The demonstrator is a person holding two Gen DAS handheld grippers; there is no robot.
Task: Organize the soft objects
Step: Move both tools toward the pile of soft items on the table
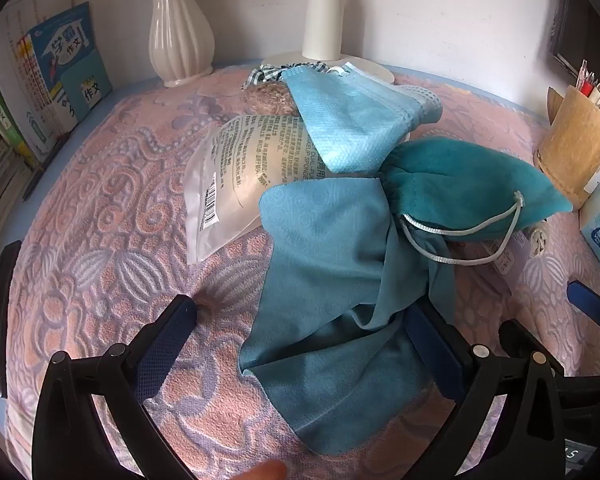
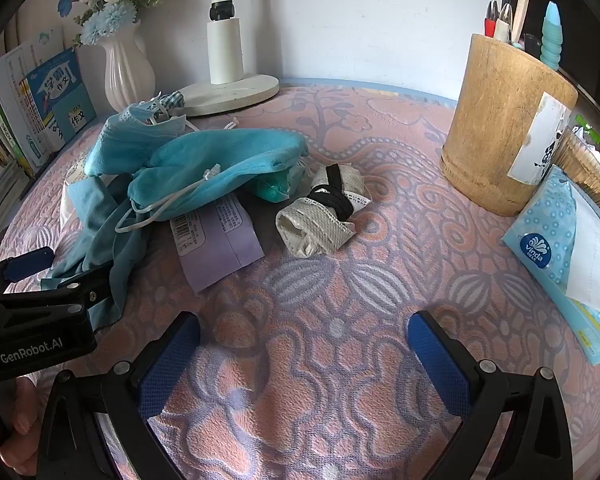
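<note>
1. A blue-green cloth (image 1: 332,320) lies crumpled on the pink patterned towel (image 1: 112,280) that covers the table. It is soft and smooth, with folds in the middle and one corner pointing down toward the camera.
2. The left gripper (image 1: 300,320) has its fingers wide apart. The cloth lies between them, and its right edge goes over the right finger. The fingers are not squeezing it.
3. A teal drawstring pouch (image 1: 468,184) with a white cord rests on top of the cloth's far end.
4. A light blue face mask (image 1: 352,120) sits behind the pouch, partly on a clear plastic packet (image 1: 228,184).
5. A rolled white lace strip (image 2: 324,212) tied with a black band lies just right of the pile.
6. The right gripper (image 2: 304,356) is wide too, holding nothing, over bare towel.
7. A wooden pen holder (image 2: 504,132) and a tissue pack (image 2: 556,248) stand far right.
</note>
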